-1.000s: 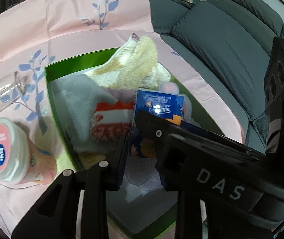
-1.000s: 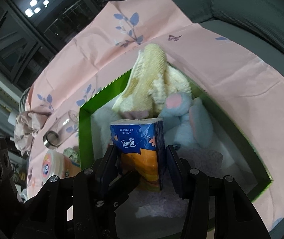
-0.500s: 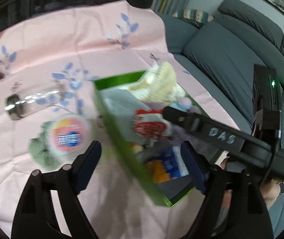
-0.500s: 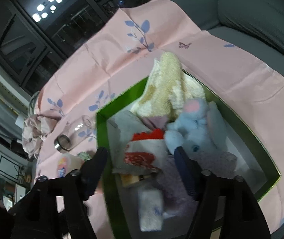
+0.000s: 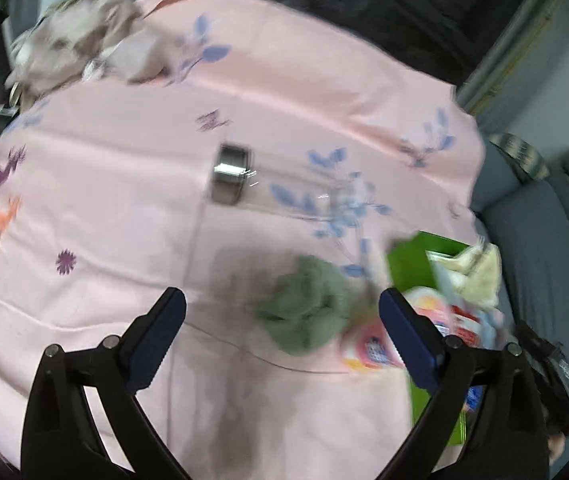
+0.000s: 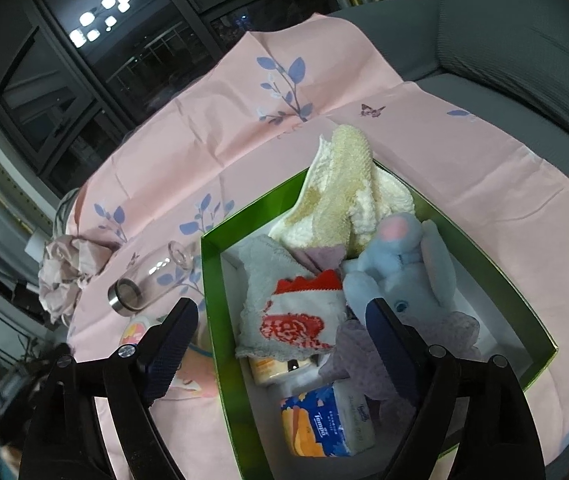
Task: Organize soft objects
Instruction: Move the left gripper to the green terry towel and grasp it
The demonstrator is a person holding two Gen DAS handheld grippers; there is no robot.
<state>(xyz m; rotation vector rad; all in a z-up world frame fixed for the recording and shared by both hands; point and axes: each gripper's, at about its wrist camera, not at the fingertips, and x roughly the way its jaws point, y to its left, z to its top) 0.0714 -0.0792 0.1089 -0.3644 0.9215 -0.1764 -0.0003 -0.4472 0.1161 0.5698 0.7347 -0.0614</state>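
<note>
Your left hand-held gripper (image 5: 280, 332) is opening wide with nothing between its pads, and it points down at the green cloth (image 5: 304, 316), a crumpled soft bundle lying on the pink sheet (image 5: 124, 200) just left of the green box (image 6: 220, 300). That cloth looks like the next soft thing to gather. It should be light and limp, with no stiff edge, so it will likely sag and trail when lifted; take it at the highest bunched fold near its middle, pinching several layers together, not a loose corner. The view is blurred, so the exact folds cannot be told. Just right of the cloth stands a pink-lidded tub (image 5: 368, 348), and farther off lies a clear bottle (image 5: 252, 184) on its side; both look hard and can roll or tip, so keep your pads clear of them. Your right hand-held gripper (image 6: 280, 336) is also opening, empty, hanging over the near part of the box. Inside the box lie the tissue pack (image 6: 324, 420) at the near end, a grey towel (image 6: 268, 276), a yellow-and-white towel (image 6: 348, 184) at the far end and a blue plush toy (image 6: 404, 264) on the right.
</note>
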